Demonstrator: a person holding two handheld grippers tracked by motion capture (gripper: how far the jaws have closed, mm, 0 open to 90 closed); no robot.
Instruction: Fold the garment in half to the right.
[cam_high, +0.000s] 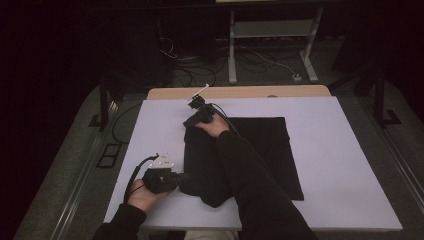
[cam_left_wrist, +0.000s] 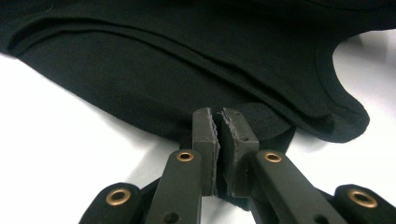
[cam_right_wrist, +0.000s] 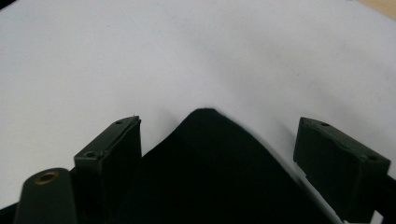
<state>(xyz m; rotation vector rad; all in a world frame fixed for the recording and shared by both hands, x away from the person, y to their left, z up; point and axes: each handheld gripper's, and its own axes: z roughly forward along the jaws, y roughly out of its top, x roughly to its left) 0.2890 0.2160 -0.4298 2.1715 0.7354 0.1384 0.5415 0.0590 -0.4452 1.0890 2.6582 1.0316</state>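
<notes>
A black garment (cam_high: 260, 150) lies partly folded on the white desk (cam_high: 350, 165). Our left hand-held gripper (cam_left_wrist: 218, 140) pinches its near hem, jaws closed tight. Our right hand-held gripper (cam_right_wrist: 217, 140) straddles a far corner, jaws wide and not gripping. We should lower squarely before closing, so both layers are caught.

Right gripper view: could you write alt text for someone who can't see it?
A corner of black cloth lies on a white table cover, pointing away between the two black jaws of the right gripper. The jaws stand wide apart on either side of the cloth, not pressing it.
</notes>
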